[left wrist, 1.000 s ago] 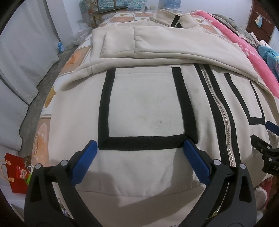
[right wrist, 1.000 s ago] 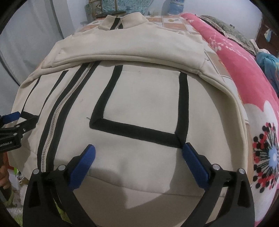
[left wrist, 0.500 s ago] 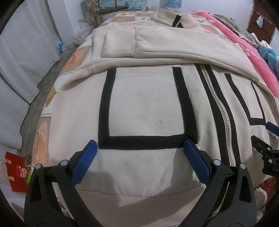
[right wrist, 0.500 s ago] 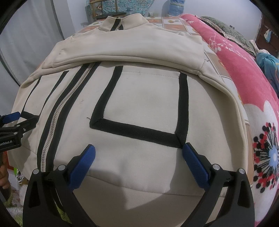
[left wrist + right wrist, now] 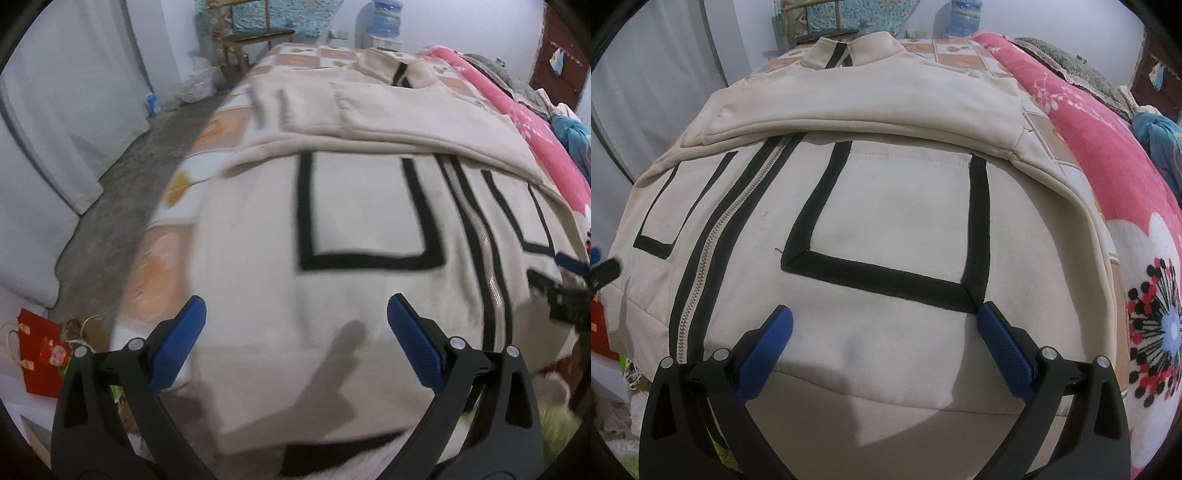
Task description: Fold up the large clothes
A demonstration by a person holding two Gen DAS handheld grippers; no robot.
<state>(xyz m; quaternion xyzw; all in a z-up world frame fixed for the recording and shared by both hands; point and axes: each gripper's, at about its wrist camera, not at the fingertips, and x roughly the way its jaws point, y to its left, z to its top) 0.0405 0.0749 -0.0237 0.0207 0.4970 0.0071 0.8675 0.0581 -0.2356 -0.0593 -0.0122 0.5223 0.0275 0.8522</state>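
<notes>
A cream zip-up jacket (image 5: 351, 206) with black trim lies front-up on the bed, both sleeves folded across its chest; it also fills the right wrist view (image 5: 886, 221). Its black-outlined pockets (image 5: 894, 236) and centre zip (image 5: 713, 251) show. My left gripper (image 5: 295, 332) is open and empty, above the jacket's lower left part near the hem. My right gripper (image 5: 884, 336) is open and empty over the hem, just below the right pocket. The right gripper's tip shows at the left wrist view's right edge (image 5: 569, 306).
The bed has a patterned sheet (image 5: 207, 140). A pink floral blanket (image 5: 1108, 177) lies along the jacket's right side. To the left are bare floor (image 5: 122, 192), white curtains (image 5: 66, 110) and a red bag (image 5: 40, 354). A bench and water jug stand at the far end.
My left gripper has pulled back and shifted left, quickly enough to blur its view; the hem edge now shows below it. My right gripper has barely moved. Both stay open.
</notes>
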